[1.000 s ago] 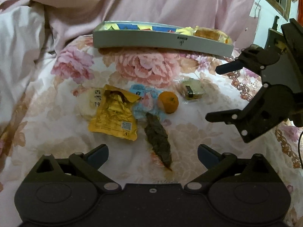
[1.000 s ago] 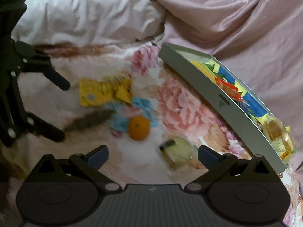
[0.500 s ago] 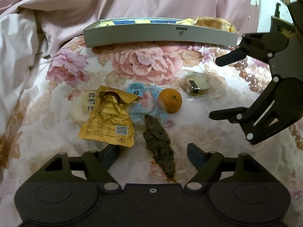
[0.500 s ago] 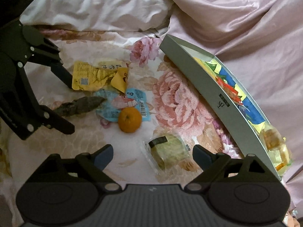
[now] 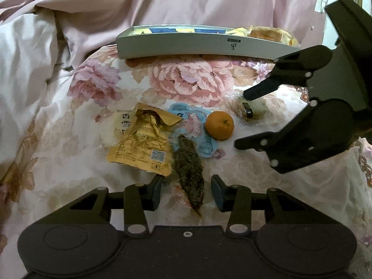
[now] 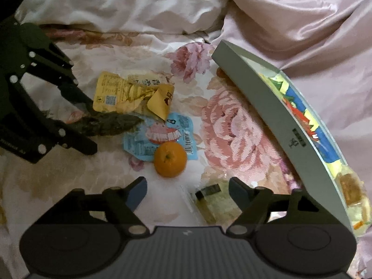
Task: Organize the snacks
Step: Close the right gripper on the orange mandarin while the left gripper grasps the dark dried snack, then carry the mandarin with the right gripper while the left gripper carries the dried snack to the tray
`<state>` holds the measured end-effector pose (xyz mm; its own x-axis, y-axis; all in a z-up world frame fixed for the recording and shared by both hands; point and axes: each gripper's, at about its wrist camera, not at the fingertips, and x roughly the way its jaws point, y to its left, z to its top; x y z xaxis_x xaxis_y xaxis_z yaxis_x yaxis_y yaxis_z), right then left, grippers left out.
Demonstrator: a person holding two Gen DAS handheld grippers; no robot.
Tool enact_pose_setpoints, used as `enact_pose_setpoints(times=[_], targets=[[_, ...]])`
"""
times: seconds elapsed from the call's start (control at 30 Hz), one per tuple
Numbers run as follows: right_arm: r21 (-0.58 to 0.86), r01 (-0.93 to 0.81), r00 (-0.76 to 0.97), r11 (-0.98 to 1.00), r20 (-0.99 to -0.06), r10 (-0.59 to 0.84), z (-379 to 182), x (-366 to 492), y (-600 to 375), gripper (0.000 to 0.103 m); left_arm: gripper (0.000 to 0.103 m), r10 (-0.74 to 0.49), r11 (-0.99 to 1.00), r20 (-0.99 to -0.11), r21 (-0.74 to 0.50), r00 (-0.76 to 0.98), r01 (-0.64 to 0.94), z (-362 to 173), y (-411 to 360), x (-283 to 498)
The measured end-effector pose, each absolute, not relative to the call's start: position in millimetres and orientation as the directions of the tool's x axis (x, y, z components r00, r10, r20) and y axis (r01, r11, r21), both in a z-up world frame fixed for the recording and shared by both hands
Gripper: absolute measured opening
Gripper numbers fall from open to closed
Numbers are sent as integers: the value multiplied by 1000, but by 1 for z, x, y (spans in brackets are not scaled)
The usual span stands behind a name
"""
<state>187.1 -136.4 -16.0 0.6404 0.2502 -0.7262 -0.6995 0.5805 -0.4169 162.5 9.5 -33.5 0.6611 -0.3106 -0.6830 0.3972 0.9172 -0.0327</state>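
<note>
On the flowered bedspread lies a long dark brown snack. My left gripper straddles it, jaws closing, with a gap still showing on both sides. A clear-wrapped green pastry lies between the fingers of my right gripper, close to the right finger; these jaws are closing too and do not press it. An orange sits on a blue packet, beside a crumpled yellow packet.
A grey tray with several colourful packets and a wrapped cake stands at the back against the pink duvet. A round white pastry pack lies half under the yellow packet. A white pillow lies beyond.
The left jaws have narrowed around the dark snack. The right gripper has come down and closer over the green pastry, and its jaws have narrowed a little.
</note>
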Motion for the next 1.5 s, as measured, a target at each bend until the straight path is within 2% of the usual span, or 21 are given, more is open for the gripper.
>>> enact_pose_setpoints(times=[0.17, 0.5, 0.63, 0.87, 1.07, 1.5], targets=[[-370, -713, 610, 595, -746, 266, -17, 198, -129, 65, 46, -316, 917, -682, -41, 659, 398, -33, 10, 163], [-296, -710, 566, 639, -781, 266, -22, 217, -116, 54, 46, -313, 912, -680, -20, 663, 410, -35, 8, 161], [-255, -711, 539, 655, -796, 275, -22, 217, -115, 38, 45, -311, 912, -681, -16, 663, 411, -35, 9, 160], [-270, -687, 563, 675, -785, 259, -18, 202, -119, 37, 45, -325, 912, -688, -46, 649, 408, -31, 9, 157], [-278, -673, 590, 685, -761, 271, -12, 183, -133, 37, 44, -379, 907, -710, -157, 593, 392, -29, 12, 153], [-266, -629, 636, 730, -717, 287, -2, 172, -156, 37, 44, -421, 906, -691, -290, 588, 308, -25, 24, 145]])
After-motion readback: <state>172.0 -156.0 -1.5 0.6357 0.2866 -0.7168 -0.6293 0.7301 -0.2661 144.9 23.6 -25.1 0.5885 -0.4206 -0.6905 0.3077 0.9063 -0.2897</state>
